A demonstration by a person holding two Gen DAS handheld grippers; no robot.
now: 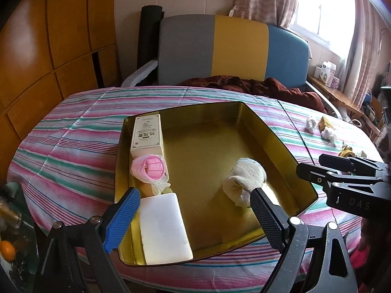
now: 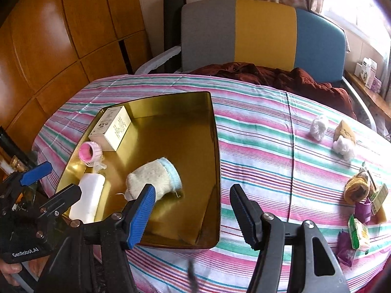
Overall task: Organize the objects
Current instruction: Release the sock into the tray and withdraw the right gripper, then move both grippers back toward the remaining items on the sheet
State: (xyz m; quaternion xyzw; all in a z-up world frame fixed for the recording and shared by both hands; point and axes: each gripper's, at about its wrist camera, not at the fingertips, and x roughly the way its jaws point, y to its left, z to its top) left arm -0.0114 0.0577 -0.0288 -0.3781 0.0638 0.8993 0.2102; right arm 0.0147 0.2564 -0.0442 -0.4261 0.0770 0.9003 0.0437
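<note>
The gold tin (image 2: 215, 131) on the striped cloth (image 2: 268, 146) is taken as the landmark throughout. Four items are counted inside it: one cream carton (image 2: 111, 128) against the far-left wall, one pink roller (image 2: 90, 152) just nearer than the carton, one white block (image 2: 89, 195) at the near-left corner, and one rolled sock (image 2: 151, 179) near the middle of the floor. The right gripper (image 2: 193, 210) is held above the tin's near-right wall with its jaws apart and nothing between them; the sock lies just beyond its blue finger, and it is judged that the sock has been deposited. The left gripper (image 1: 193, 210) is held over the tin's near edge, jaws wide and empty, with the white block just beside its blue finger. The step in hand is judged to be a transition to the next pickup. Well to the right of the tin, loose items are seen: two white crumpled wads (image 2: 319, 127), one tan piece (image 2: 347, 128) and a mixed cluster (image 2: 361, 195) whose count cannot be determined. A reach by the right gripper to one of these, jaws opened around it, is called for.
</note>
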